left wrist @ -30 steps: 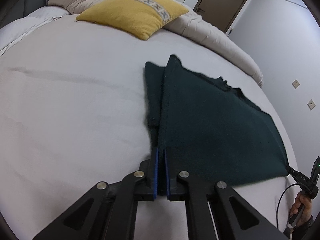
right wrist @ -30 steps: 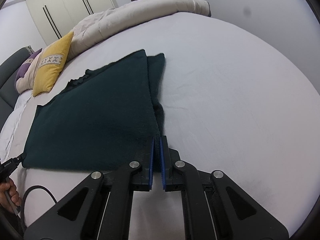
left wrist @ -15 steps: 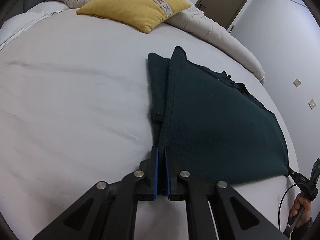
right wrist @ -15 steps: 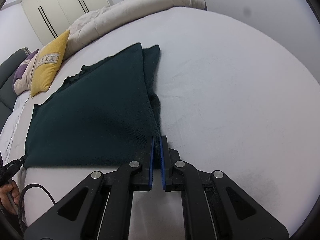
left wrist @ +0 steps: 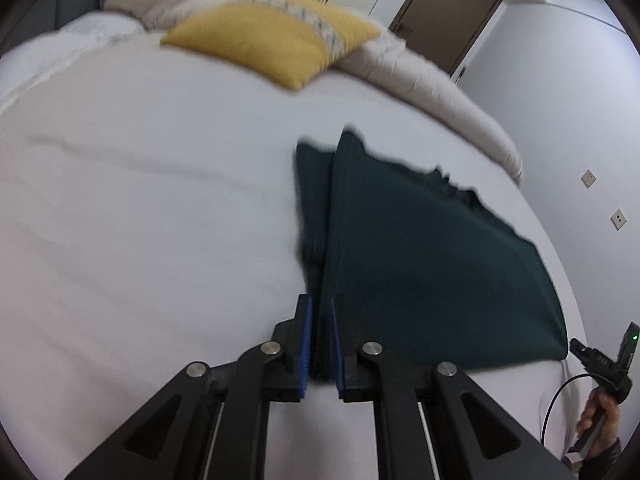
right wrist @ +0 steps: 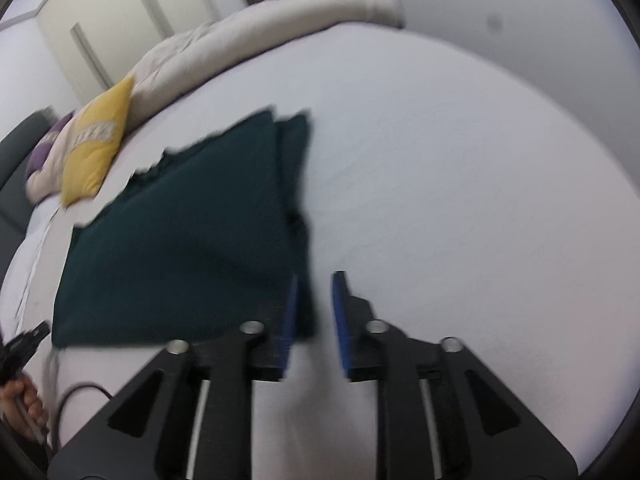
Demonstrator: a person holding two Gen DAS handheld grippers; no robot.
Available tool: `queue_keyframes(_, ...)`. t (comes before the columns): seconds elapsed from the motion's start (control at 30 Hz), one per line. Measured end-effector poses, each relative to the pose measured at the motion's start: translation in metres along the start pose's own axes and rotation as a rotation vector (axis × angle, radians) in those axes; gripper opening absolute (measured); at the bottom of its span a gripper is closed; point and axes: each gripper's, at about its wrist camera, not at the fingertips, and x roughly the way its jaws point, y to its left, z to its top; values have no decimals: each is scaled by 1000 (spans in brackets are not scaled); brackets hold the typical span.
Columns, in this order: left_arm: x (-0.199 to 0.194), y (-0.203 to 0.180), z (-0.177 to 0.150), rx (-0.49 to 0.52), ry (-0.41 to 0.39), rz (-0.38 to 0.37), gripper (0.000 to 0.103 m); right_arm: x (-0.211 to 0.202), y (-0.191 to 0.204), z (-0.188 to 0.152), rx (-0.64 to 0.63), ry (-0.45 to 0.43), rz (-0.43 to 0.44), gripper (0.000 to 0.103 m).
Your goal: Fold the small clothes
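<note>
A dark green folded garment [left wrist: 420, 264] lies flat on the white bed [left wrist: 140, 220]. It also shows in the right wrist view [right wrist: 192, 240]. My left gripper [left wrist: 319, 308] has its blue pads slightly parted around the garment's near left corner; the cloth still sits between them. My right gripper [right wrist: 314, 284] is open, with the garment's near right corner lying against its left pad [right wrist: 290, 308]. Both now frames are blurred by motion.
A yellow cushion [left wrist: 276, 40] and a beige duvet [left wrist: 432, 88] lie at the far side of the bed. The other hand-held gripper shows at the right edge [left wrist: 604, 364] of the left wrist view. A wall [left wrist: 560, 80] stands beyond the bed.
Both grippers were shut on the garment's near corners. The right gripper has opened and let go. The left gripper's pads have parted a little. The garment has settled flat.
</note>
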Motion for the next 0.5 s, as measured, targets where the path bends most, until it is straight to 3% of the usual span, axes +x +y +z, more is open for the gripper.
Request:
queue_keyframes(0.1, 0, -12, 22, 25, -37, -3, 10, -21, 4, 28, 25, -78, 57, 27)
queue_keyframes(0.17, 10, -27, 42, 65, -58, 1, 10, -20, 25, 49, -10, -82, 122, 27)
queue_keyframes(0.2, 20, -40, 56, 102, -78, 8, 16, -14, 40, 60, -41, -72, 152, 27)
queue_keyframes(0.23, 30, -50, 66, 128, -88, 15, 21, -5, 56, 69, -65, -55, 193, 27)
queue_keyframes(0.37, 78, -82, 103, 178, -83, 23, 21, 55, 118, 97, -119, 45, 298, 27)
queue_keyframes(0.5, 132, -100, 124, 204, -59, 55, 21, 124, 167, 107, -91, 168, 422, 27)
